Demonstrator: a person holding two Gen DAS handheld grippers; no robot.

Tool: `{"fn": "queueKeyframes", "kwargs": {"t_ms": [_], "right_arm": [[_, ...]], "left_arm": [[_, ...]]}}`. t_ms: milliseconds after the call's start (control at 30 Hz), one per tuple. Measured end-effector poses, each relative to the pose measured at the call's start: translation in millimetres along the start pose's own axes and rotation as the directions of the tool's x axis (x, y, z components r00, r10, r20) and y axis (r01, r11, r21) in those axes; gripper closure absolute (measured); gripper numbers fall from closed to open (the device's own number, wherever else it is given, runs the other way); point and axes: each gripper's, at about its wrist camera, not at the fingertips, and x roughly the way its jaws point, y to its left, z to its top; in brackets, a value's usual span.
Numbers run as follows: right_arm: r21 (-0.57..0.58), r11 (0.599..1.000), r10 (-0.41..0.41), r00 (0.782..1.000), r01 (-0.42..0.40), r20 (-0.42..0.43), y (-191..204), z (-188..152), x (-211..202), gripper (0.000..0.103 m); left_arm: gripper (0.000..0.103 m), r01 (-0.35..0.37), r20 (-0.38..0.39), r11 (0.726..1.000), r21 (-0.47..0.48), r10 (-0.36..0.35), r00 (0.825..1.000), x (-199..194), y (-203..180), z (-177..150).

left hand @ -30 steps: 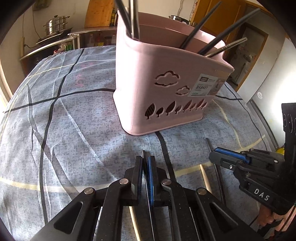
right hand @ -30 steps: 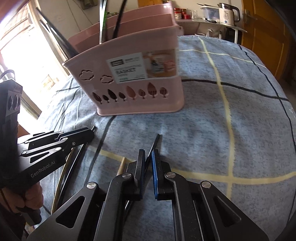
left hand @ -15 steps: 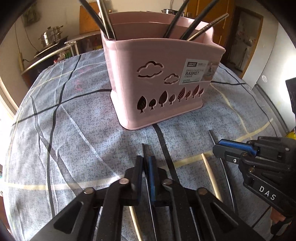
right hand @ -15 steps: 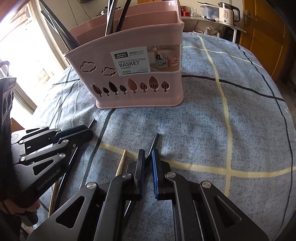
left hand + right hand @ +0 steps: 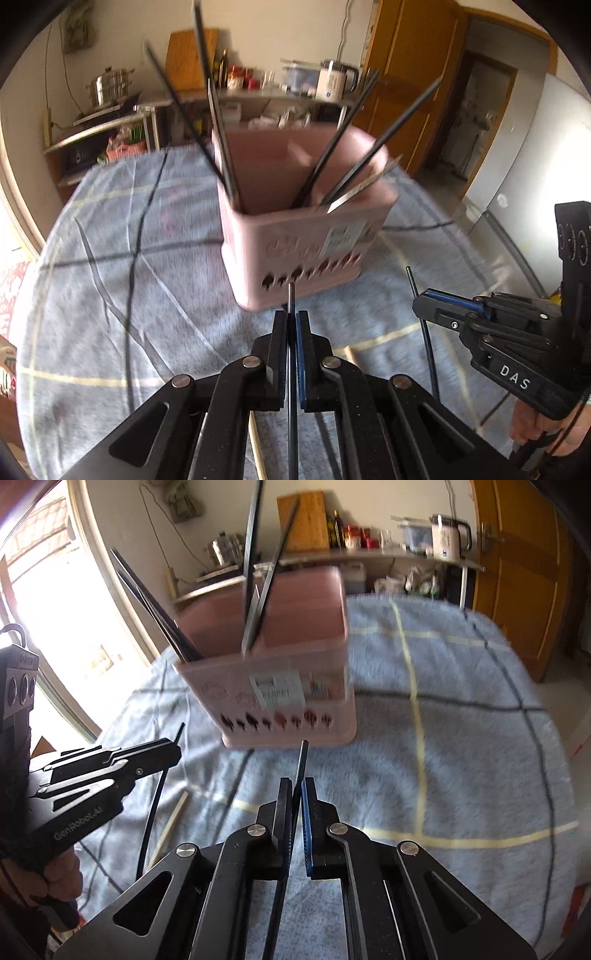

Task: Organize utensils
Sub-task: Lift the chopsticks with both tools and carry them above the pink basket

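A pink chopstick basket point(image 5: 295, 236) point(image 5: 288, 672) stands on the blue checked tablecloth with several dark chopsticks leaning inside. My left gripper point(image 5: 293, 318) is shut on a black chopstick point(image 5: 291, 295), raised above the cloth just short of the basket. My right gripper point(image 5: 297, 786) holds another black chopstick point(image 5: 303, 755) in the air, its jaws still closing tighter on it. Each gripper shows in the other's view: the right gripper point(image 5: 424, 314) at the right, the left gripper point(image 5: 173, 749) at the left, each with its chopstick hanging below.
A pale wooden chopstick point(image 5: 173, 819) point(image 5: 351, 355) lies on the cloth between the two grippers. The round table's edge curves near a bright window on the left. Shelves with pots and a kettle point(image 5: 448, 537) stand behind, and wooden doors to the right.
Both grippers have risen, lifting their black chopsticks off the cloth. The basket now sits lower in both views and its open top shows.
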Motion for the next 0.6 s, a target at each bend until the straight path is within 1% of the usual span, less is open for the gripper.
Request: {"fn": "queueKeyframes", "kwargs": {"t_ms": [133, 300, 433, 600], "right_arm": [[-0.012, 1.000, 0.000, 0.997, 0.001, 0.079, 4.2, 13.5, -30.1, 0.099], [-0.035, 0.999, -0.004, 0.985, 0.010, 0.171, 11.4, 25.1, -64.5, 0.099], [-0.046, 0.999, 0.000, 0.974, 0.011, 0.227, 15.5, 31.0, -86.1, 0.099], [-0.053, 0.998, -0.001, 0.960, 0.016, 0.281, 18.1, 37.2, -105.4, 0.099]], "left_arm": [[0.099, 0.006, 0.061, 1.000, 0.018, -0.007, 0.998, -29.7, -8.7, 14.8], [0.099, 0.007, 0.137, 0.999, 0.045, -0.013, 0.990, -65.1, -18.0, 30.0], [0.099, 0.004, 0.188, 0.998, 0.062, -0.016, 0.982, -89.3, -24.1, 39.4], [0.099, -0.003, 0.225, 0.997, 0.074, -0.014, 0.974, -108.2, -32.2, 46.7]]}}
